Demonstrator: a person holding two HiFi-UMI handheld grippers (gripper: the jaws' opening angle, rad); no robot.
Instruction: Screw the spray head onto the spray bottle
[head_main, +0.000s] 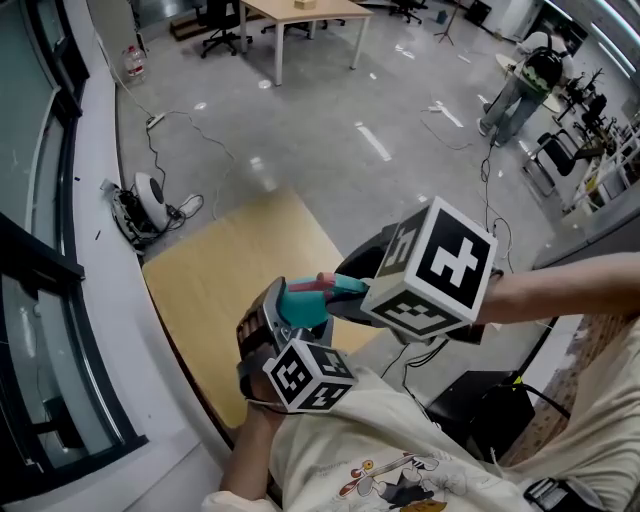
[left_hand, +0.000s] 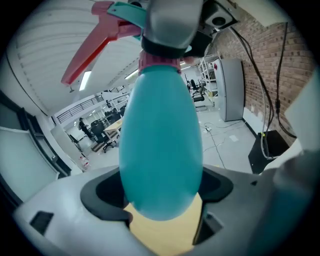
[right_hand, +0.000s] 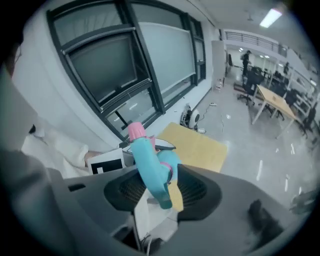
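A teal spray bottle (head_main: 303, 305) is held in the air over the wooden table (head_main: 230, 290). My left gripper (head_main: 275, 330) is shut on it, and in the left gripper view its rounded body (left_hand: 162, 135) fills the space between the jaws. The spray head (left_hand: 100, 37), teal with a pink trigger, sits on the bottle's pink collar. My right gripper (head_main: 350, 295), under its big marker cube, comes in from the right. In the right gripper view the spray head (right_hand: 150, 160) lies between that gripper's (right_hand: 162, 192) dark pads, which appear shut on it. The joint of neck and head is partly hidden.
The small wooden table (right_hand: 200, 147) stands beside a white window ledge (head_main: 90, 200). A round white device with cables (head_main: 150, 200) lies on the grey floor beyond it. Desks and office chairs (head_main: 300, 20) stand far off. A person (head_main: 520, 85) bends over at the far right.
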